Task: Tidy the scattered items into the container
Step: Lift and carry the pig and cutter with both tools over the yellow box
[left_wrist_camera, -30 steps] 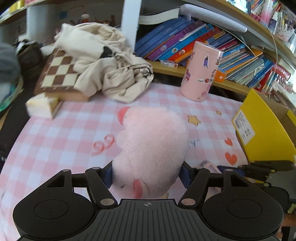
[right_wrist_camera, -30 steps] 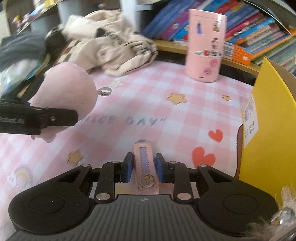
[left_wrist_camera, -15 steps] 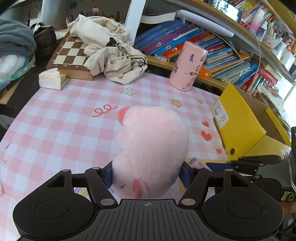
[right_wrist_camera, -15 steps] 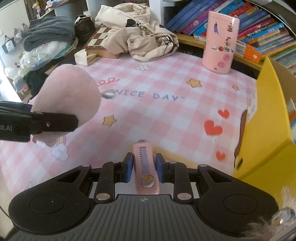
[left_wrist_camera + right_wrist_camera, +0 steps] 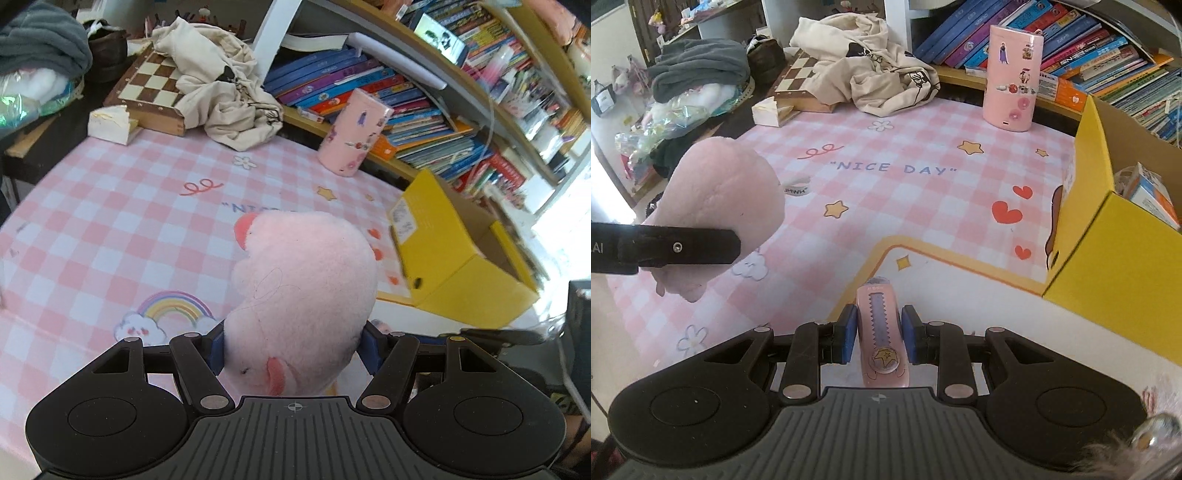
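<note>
One pink plush toy (image 5: 303, 291) sits clamped in the left gripper (image 5: 295, 345) above the mat; one pink utility knife (image 5: 882, 332) is pinched by the right gripper (image 5: 879, 334). One yellow box (image 5: 1108, 236) stands right, its contents partly cut off.

Pink-and-white checked mat (image 5: 916, 206) printed "NICE DAY", wooden shelf (image 5: 380, 157) of books (image 5: 417, 122) along the back, white upright post (image 5: 275, 40), chessboard (image 5: 147, 83) under cream garment (image 5: 218, 92), bright daylight at right edge

Checked mat (image 5: 923, 192) (pink) bears yellow box (image 5: 1108, 240), canister (image 5: 1012, 74)
</note>
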{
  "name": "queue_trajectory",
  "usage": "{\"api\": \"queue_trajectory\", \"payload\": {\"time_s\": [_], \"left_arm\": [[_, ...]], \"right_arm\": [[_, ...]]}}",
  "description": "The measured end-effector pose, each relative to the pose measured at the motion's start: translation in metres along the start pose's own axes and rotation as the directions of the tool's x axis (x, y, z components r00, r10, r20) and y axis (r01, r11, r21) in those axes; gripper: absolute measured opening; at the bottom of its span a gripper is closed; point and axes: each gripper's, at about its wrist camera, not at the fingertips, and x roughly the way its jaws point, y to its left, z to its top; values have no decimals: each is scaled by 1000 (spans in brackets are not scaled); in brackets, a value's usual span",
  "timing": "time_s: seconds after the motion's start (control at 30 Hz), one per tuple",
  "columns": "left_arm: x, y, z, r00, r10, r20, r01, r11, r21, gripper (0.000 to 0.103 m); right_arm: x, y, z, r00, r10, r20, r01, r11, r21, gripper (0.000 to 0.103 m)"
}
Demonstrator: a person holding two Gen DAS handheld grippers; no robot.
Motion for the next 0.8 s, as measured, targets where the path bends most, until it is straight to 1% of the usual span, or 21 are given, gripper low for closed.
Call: {"api": "queue_trajectory", "payload": {"time_s": [0.07,0.13,0.3,0.47,0.8], "left_arm": [[-6,0,-3,999,-39,-6,39,999,-17,67],[-13,-3,-6,998,-60,-7,60,998,-7,67],[-25,-10,-16,997,-78,-8,78,997,20,67],[-33,-12,-22,996,-88,-2,88,996,30,67],[-37,-21,-37,991,-134,-24,135,990,46,67]], "right_arm": [[-9,1,-6,1000,-1,2,1,1000,0,24],[-18,2,-13,1000,-13,5,13,1000,5,24],[-33,4,-24,999,-36,29,34,998,46,24],[-44,12,-34,998,-43,42,41,998,44,24],[-63,16,-54,996,-81,46,77,994,72,24]]}}
